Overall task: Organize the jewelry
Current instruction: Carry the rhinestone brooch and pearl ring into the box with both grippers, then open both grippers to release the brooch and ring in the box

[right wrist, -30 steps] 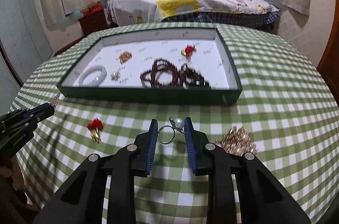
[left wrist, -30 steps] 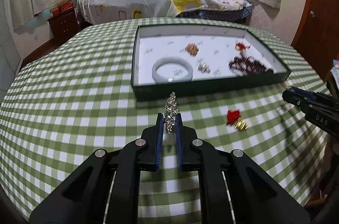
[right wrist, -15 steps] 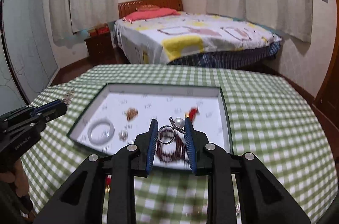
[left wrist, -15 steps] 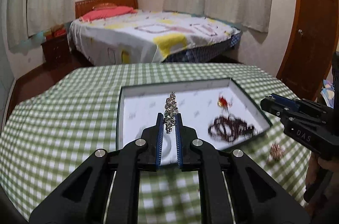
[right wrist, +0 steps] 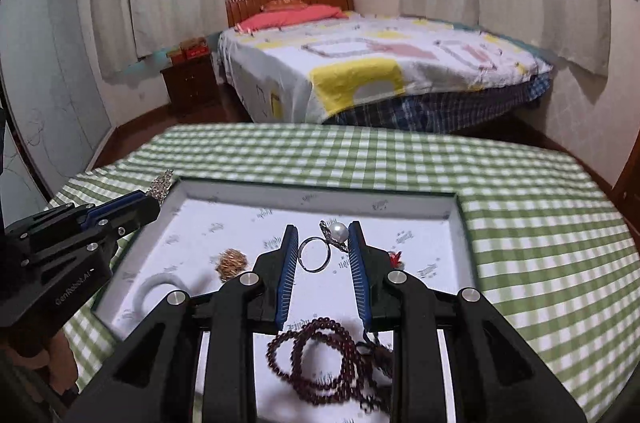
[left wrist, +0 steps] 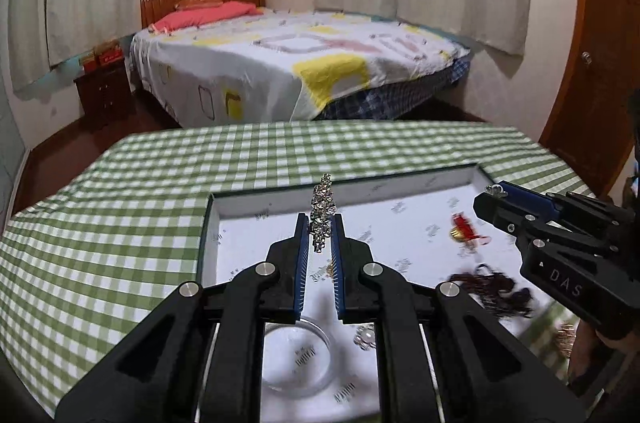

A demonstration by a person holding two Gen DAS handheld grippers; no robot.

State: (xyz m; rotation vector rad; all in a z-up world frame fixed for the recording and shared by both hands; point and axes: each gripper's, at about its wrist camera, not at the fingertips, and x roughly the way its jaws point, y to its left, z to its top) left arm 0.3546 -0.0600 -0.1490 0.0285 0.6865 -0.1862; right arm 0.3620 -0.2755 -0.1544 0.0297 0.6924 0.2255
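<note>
My left gripper (left wrist: 319, 223) is shut on a sparkly rhinestone piece (left wrist: 322, 207) that stands upright between its blue pads, above the left part of the green-rimmed tray (left wrist: 256, 191). My right gripper (right wrist: 323, 235) is shut on a silver pearl ring (right wrist: 325, 247), held over the tray's middle (right wrist: 316, 191). Each gripper shows in the other's view: the right one (left wrist: 494, 194) at the tray's right, the left one (right wrist: 158, 191) at its left rim. In the tray lie a pale bangle (left wrist: 298, 359), dark red beads (right wrist: 324, 359), a gold cluster (right wrist: 231, 263) and a red-gold piece (left wrist: 464, 229).
The tray sits on a round table with a green checked cloth (right wrist: 540, 223). A gold piece (left wrist: 566, 333) lies on the cloth right of the tray. Beyond the table stand a bed (left wrist: 300, 63), a dark nightstand (left wrist: 102, 91) and a wooden door (left wrist: 592, 55).
Both grippers have moved forward and a little up, from above the cloth in front of the tray to above the tray's white floor, each still holding its piece.
</note>
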